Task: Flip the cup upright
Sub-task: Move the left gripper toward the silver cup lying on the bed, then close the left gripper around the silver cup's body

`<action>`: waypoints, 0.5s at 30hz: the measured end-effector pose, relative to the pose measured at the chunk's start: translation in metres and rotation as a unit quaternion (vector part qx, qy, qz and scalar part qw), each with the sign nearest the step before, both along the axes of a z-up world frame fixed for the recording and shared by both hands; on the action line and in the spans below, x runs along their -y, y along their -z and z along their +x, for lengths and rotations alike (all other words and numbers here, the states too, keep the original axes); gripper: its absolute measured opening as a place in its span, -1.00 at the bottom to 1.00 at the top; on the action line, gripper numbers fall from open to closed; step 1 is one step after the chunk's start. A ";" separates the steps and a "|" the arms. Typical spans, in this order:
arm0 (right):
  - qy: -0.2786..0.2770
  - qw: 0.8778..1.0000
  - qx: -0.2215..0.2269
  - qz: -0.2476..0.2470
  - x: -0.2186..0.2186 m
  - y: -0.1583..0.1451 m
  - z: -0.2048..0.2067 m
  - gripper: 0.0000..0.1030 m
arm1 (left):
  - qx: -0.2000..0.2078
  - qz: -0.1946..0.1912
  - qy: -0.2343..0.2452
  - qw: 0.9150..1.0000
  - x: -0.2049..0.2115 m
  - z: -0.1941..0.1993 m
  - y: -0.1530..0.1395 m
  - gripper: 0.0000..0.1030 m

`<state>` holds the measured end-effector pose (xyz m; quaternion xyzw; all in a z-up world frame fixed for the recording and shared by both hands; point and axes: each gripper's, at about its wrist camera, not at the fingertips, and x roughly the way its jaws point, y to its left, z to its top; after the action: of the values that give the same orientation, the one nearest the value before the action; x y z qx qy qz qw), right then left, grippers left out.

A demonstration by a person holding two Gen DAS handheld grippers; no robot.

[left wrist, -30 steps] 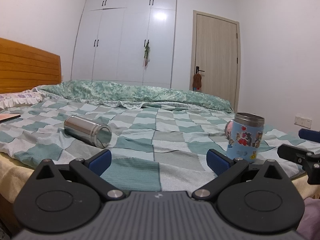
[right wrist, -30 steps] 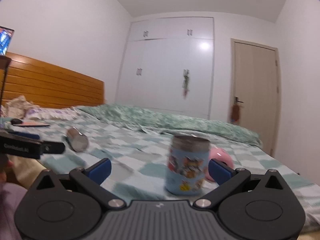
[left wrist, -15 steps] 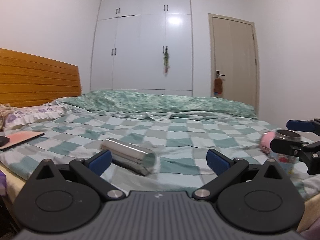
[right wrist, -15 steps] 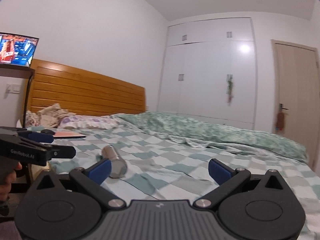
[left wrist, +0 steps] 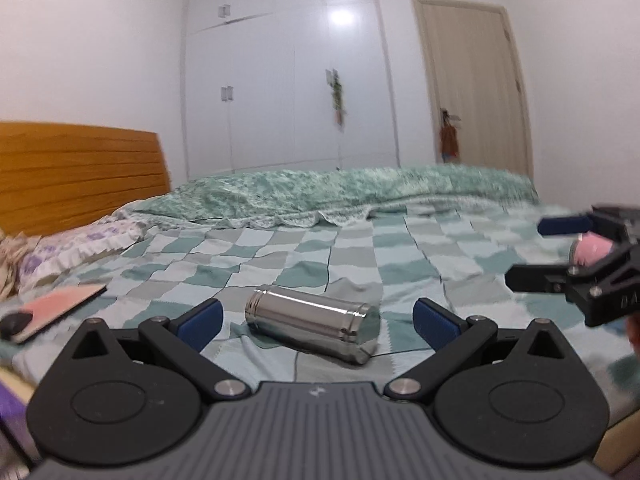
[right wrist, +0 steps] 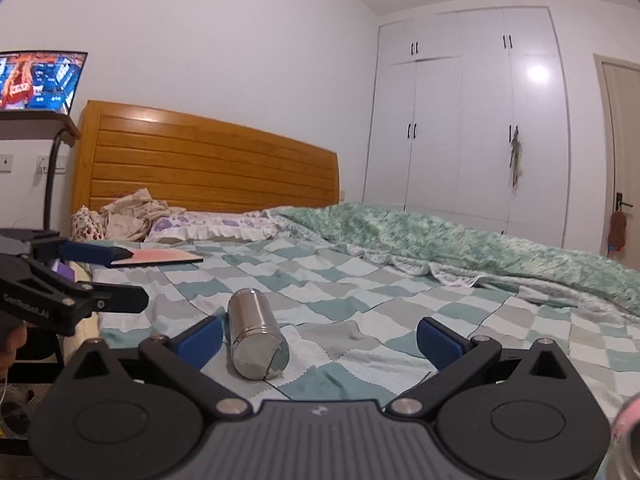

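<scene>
Lettering on the side of my left tool (right wrist: 100, 276), seen from the right wrist, reads something like "GenRobot.AI", though the print is small and soft. My right tool (left wrist: 536, 254) carries a few letters too, cut off at the frame edge and not readable.

Both tools are spread wide with nothing between their blue pads. My left tool (left wrist: 318, 320) frames the steel cup (left wrist: 313, 325), which lies on its side on the bed (left wrist: 380, 256) just ahead of the pads, touching neither. From the right wrist, the cup (right wrist: 256, 340) lies just beside the left pad of my right tool (right wrist: 318, 340), its flat end toward the camera.

A checked quilt in teal, grey and pale blue covers the bed, with a green floral duvet (right wrist: 460, 236) bunched along its far side. A pink notebook (right wrist: 160, 257) lies near the pillow (right wrist: 208, 226), below the slatted wooden headboard (right wrist: 208, 164). White wardrobe doors (right wrist: 472, 128) fill the far wall beside a beige door (left wrist: 476, 88). A lit screen (right wrist: 38, 80) stands on a stand at the left. Something pink (left wrist: 592, 250) shows behind my right tool.
</scene>
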<state>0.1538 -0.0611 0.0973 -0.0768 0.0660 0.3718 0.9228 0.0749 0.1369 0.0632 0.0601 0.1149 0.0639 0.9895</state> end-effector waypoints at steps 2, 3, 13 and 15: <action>-0.005 1.000 -0.003 -0.006 -0.008 0.003 0.008 1.00 | -0.023 0.032 0.014 0.999 -0.006 0.016 0.001 1.00; -0.005 1.000 -0.005 -0.011 -0.011 0.005 0.012 1.00 | -0.035 0.052 0.023 0.998 -0.008 0.025 0.002 1.00; -0.008 0.998 -0.040 -0.057 -0.034 0.021 0.055 1.00 | -0.159 0.288 0.120 0.937 -0.011 0.111 0.030 1.00; -0.009 0.996 -0.050 -0.068 -0.037 0.023 0.064 1.00 | -0.172 0.327 0.143 0.918 -0.009 0.124 0.038 1.00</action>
<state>0.2183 -0.0244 0.0743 -0.1216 0.1365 0.3780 0.9076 0.1989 0.1462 0.0254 0.4056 0.2463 -0.0552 0.8785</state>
